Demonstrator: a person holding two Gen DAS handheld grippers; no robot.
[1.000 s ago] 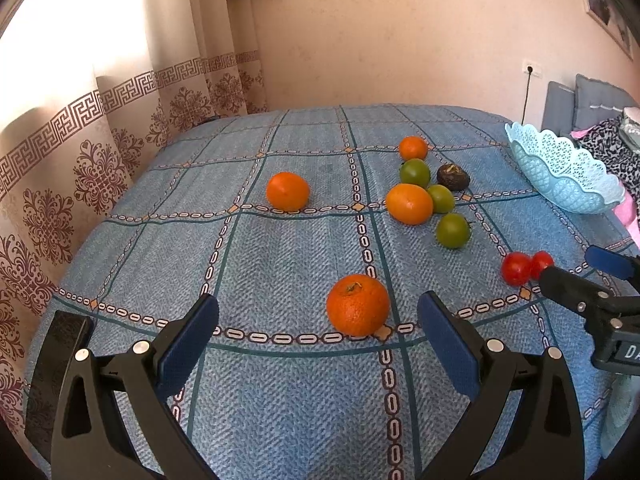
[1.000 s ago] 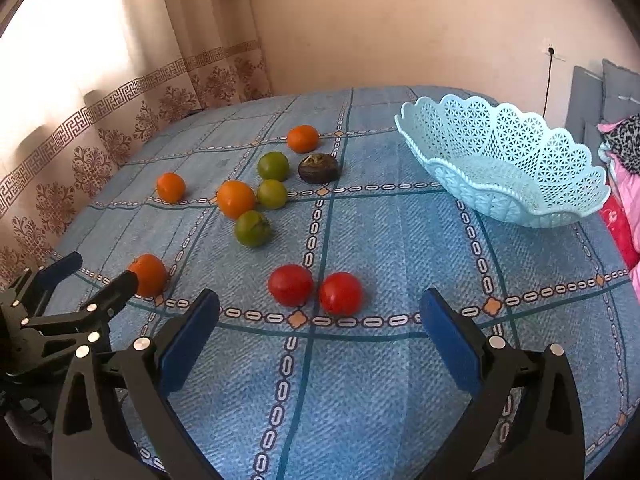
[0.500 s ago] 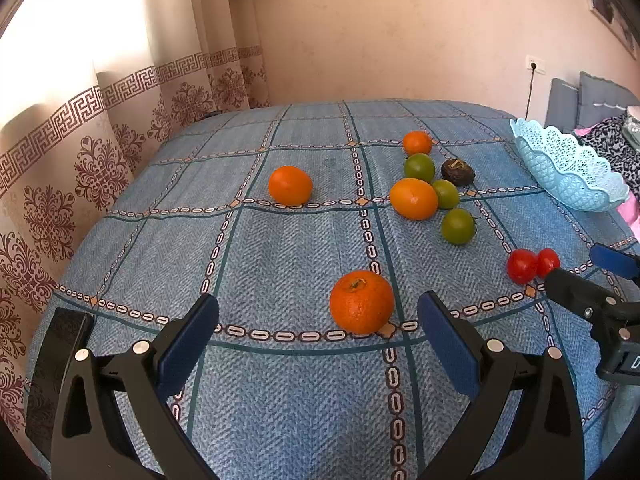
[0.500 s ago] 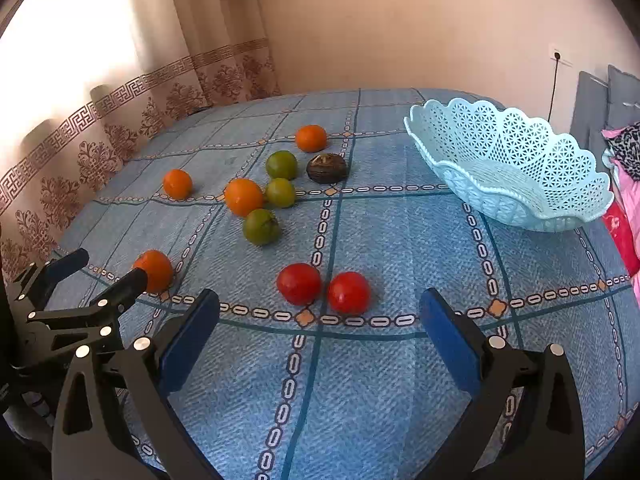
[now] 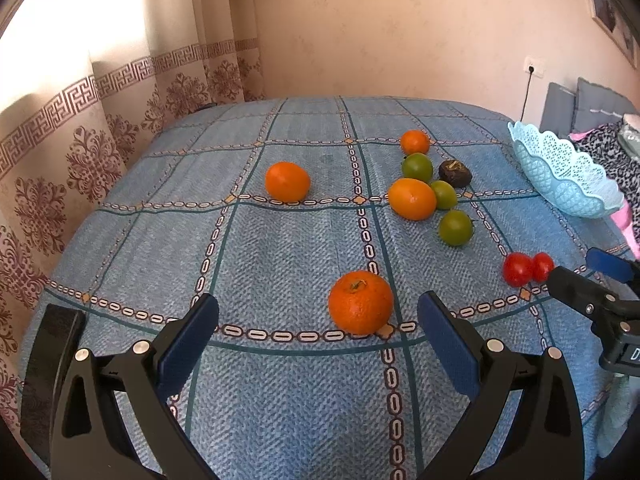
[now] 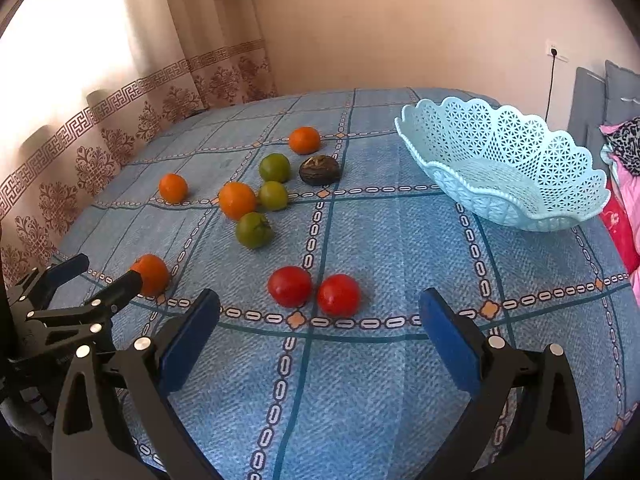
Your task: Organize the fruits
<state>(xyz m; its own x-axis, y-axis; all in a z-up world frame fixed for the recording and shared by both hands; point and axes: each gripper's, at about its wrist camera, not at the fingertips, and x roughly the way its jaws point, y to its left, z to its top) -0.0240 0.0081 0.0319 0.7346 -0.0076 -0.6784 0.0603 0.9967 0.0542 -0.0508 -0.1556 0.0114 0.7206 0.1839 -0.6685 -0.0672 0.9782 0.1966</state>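
While fruits lie outside, lace-patterned blue basket (image 6: 560, 184) sits empty, tablecloth (image 6: 400, 248) beneath

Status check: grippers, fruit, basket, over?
Left gripper open before an orange. Right gripper open before two tomatoes. Basket empty. Nothing blocking.

Perforated plastic basket (image 6: 516, 168); matt woven bedspread (image 6: 380, 380)

Scattered fruits (image 6: 248, 200) beside empty basket (image 6: 560, 216)
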